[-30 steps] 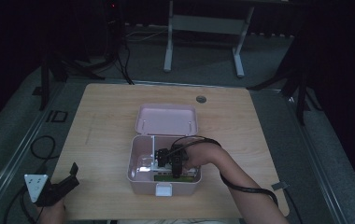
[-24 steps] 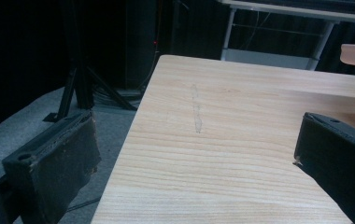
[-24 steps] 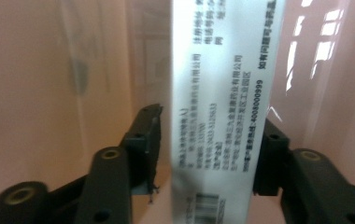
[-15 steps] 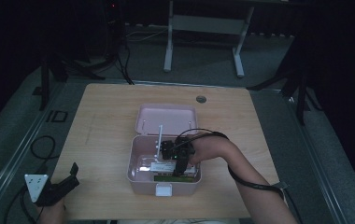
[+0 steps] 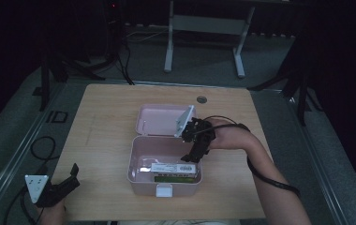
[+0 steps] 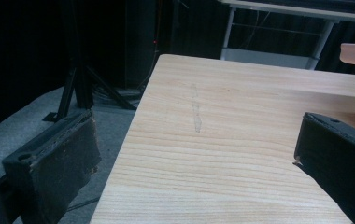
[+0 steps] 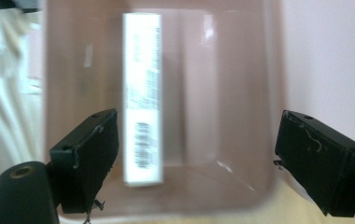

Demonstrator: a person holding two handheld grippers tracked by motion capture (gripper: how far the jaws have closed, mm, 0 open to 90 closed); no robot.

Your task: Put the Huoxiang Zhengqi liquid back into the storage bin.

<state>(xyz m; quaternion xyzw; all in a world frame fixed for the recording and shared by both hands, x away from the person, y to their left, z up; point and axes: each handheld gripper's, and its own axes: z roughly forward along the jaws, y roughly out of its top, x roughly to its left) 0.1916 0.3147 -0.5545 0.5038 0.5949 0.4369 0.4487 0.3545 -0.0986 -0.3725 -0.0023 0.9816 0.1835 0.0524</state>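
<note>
the right gripper is hanging over the open pink box with its fingers spread wide and nothing between them; they have just been opening, and the white carton is lying flat inside the box, along its front wall, apart from the fingers. in the right gripper view the carton is sitting on the box floor below the gap, nearer one finger than the other.

what is looking risky from here: the gripper's trailing cable is looping beside the forearm near the box's right wall, and a careless pull away could be snagging the rim and dragging the light box across the tabletop. the grey plate on the gripper is sitting close to the raised lid, so a swing backward could be knocking the lid. a green thing is lying just in front of the carton, too dim to name.

the left gripper is resting at the near left corner of the tabletop, well apart from the box, its fingers standing wide and empty over bare wood. a small dark round fitting is sitting near the far edge, out of the way. a metal stand is standing on the floor beyond.
</note>
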